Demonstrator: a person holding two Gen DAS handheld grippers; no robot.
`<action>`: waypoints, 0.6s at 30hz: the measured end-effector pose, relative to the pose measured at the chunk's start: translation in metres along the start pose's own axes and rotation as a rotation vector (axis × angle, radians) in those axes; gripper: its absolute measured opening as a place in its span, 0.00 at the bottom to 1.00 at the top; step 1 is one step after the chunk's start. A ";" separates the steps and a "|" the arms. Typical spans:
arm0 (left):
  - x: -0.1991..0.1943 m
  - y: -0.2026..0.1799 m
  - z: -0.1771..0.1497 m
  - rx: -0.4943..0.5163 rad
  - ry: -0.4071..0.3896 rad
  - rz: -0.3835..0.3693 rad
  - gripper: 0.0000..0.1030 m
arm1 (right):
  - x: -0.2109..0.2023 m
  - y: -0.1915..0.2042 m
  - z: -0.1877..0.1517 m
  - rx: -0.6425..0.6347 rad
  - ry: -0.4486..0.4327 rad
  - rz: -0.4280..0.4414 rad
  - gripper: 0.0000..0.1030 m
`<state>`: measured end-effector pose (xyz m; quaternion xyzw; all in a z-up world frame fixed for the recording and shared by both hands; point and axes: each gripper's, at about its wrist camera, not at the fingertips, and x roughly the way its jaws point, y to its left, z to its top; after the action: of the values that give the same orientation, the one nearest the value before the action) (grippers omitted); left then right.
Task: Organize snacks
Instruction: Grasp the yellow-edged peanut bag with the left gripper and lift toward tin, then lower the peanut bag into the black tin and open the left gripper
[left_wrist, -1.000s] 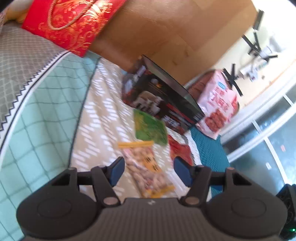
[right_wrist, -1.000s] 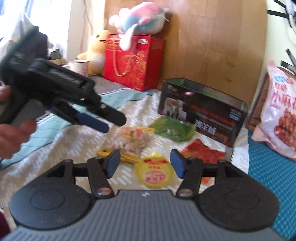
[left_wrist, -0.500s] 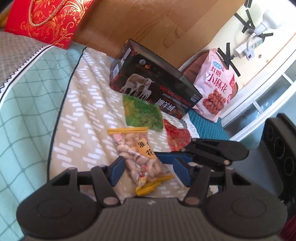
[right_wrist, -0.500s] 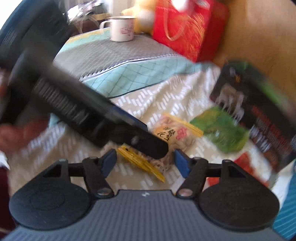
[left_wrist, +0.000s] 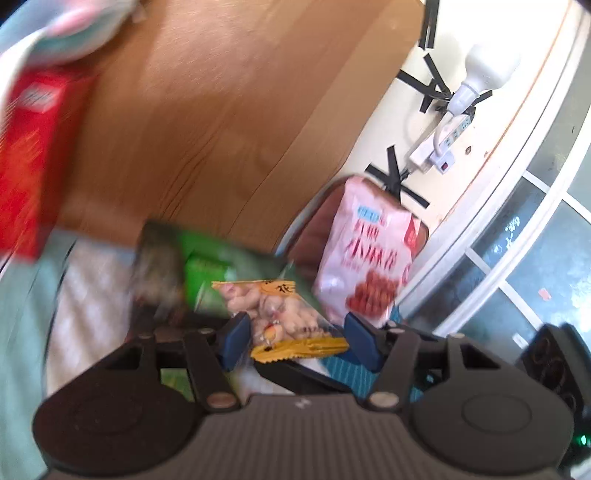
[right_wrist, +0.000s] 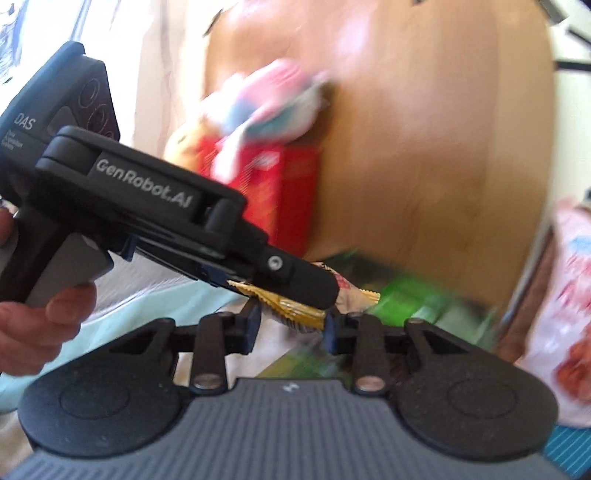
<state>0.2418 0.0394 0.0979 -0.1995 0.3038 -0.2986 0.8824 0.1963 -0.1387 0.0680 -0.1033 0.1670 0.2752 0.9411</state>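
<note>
Wooden headboard (left_wrist: 221, 129) fills the background, with a red gift bag (left_wrist: 26, 147) at one side and a pink snack bag (left_wrist: 365, 254) leaning against the wall at the other. Much of the scene is smeared by motion.

The peanut packet (left_wrist: 277, 310) hangs clear of the bedding, between the blue pads of the left gripper (left_wrist: 293, 332). The pads press in on it across its width, so I judge this gripper to be clamped on the packet and carrying its weight.

From the other side, the person's left hand (right_wrist: 40, 317) squeezes the handle, and one black finger lies over the packet's yellow seal. The right gripper (right_wrist: 291, 321) has its fingers either side of that same crimped seal; whether they actually pinch it I cannot tell, as the foil hides the contact. It looks placed to steady the floppy end or take it over.

Just beyond sits a dark box (left_wrist: 162, 258) with a green packet (left_wrist: 203, 273) at its mouth; too blurred to say whether inside. That box is probably where the peanuts are headed, which would explain the lift.
</note>
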 end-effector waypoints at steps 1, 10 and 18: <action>0.014 -0.001 0.006 0.006 0.000 0.003 0.56 | 0.005 -0.007 0.001 -0.008 -0.006 -0.032 0.36; 0.079 0.009 0.008 -0.046 0.037 0.065 0.64 | 0.040 -0.053 -0.023 -0.020 0.064 -0.273 0.49; 0.002 0.037 -0.032 -0.075 0.032 0.021 0.70 | -0.032 -0.063 -0.047 0.261 0.078 -0.057 0.49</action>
<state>0.2366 0.0597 0.0538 -0.2244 0.3308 -0.2809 0.8725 0.1935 -0.2202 0.0427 0.0047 0.2350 0.2199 0.9468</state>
